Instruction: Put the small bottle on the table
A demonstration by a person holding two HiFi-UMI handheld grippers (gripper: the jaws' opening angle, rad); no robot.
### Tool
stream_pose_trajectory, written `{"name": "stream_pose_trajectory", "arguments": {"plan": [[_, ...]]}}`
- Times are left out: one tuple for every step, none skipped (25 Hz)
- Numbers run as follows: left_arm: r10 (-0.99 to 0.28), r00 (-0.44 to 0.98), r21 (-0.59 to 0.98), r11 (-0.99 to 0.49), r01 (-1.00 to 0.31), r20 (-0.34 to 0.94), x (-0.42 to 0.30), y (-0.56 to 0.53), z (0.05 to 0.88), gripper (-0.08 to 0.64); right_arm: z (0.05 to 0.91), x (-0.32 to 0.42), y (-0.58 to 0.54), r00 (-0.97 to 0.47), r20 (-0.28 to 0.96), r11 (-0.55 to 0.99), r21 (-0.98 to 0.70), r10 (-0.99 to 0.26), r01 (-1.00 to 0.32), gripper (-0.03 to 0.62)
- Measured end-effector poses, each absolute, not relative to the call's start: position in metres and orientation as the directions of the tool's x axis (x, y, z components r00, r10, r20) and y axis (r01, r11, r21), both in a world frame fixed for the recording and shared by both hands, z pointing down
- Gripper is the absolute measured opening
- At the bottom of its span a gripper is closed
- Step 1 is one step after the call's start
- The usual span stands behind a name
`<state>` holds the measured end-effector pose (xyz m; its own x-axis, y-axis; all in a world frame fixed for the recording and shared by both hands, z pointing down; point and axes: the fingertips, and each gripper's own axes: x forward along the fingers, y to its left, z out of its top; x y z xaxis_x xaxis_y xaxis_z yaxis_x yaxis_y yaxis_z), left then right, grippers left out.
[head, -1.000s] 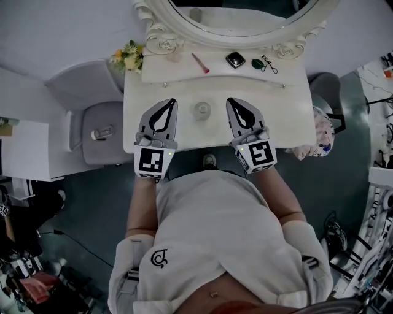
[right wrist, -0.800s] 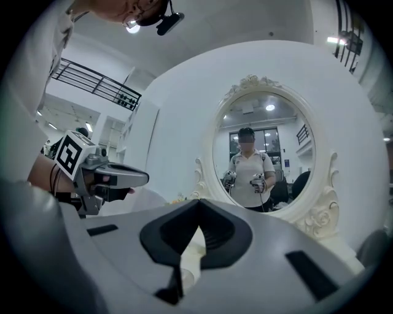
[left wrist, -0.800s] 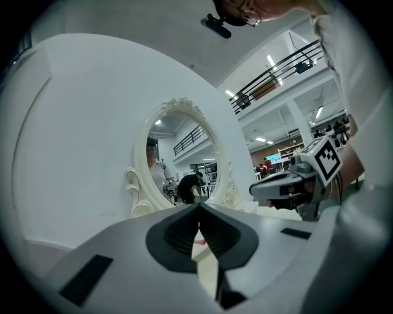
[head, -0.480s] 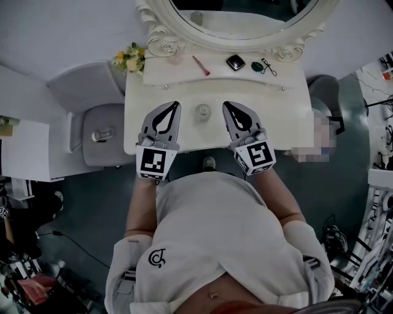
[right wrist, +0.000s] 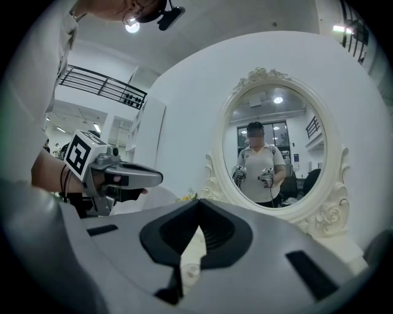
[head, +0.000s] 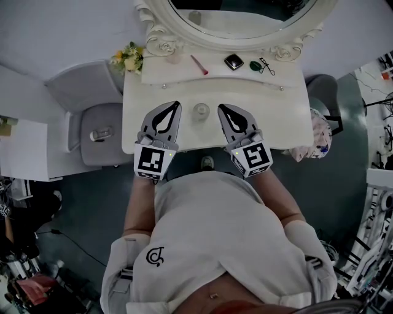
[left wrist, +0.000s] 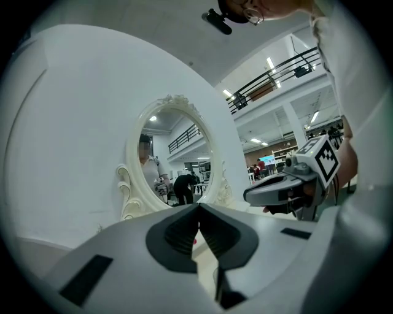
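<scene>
The only markings to be seen were the black-and-white square markers on each gripper's cube and a dark looped emblem (head: 156,256) on the person's white shirt; it did not read as letters.

The small bottle (head: 201,111) stood upright on the white dressing table (head: 288,122), on the front part of the top. It sat between the two grippers and touched neither. The left gripper (head: 177,104) lay over the table's front edge with its jaws pressed together on nothing, and the left gripper view showed its dark pads meeting at the tip. The right gripper (head: 221,108) was likewise closed and empty, its tip just beside the bottle.

Along the raised back ledge lay a pink stick (head: 199,64), a black compact (head: 233,61), a green piece (head: 256,65) and an eyelash curler (head: 268,65), all well apart from the bottle. An oval mirror (head: 239,15) in a carved white frame rose behind them. A small bunch of yellow flowers (head: 128,59) stood at the table's left corner, a grey seat (head: 101,132) to the left and a patterned cloth (head: 320,135) to the right.

Compared with a second before, the right gripper's tip had swung inward, nearer the bottle. The left gripper had shifted only slightly, and the bottle had not moved.
</scene>
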<state>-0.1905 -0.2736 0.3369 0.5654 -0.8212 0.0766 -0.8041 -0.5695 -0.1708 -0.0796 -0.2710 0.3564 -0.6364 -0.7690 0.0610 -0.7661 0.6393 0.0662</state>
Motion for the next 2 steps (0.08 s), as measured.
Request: {"name": "stream_pose_trajectory", "arguments": {"plan": [[-0.815,0.575,-0.166,-0.579,-0.799,0.073,-0.1891,-0.2727,0.3371,0.014,0.3573,-0.0805,-0.2698,-0.637,0.064,0.640,0.064,-0.768,-0.766,0.005],[-0.808,0.585,-0.161,-0.588,-0.793,0.070,-0.1877,-0.2717,0.3373,0.014,0.3583,-0.0813,-0.2686,-0.638,0.067,0.641,0.062,-0.767,-0.765,0.005]]}}
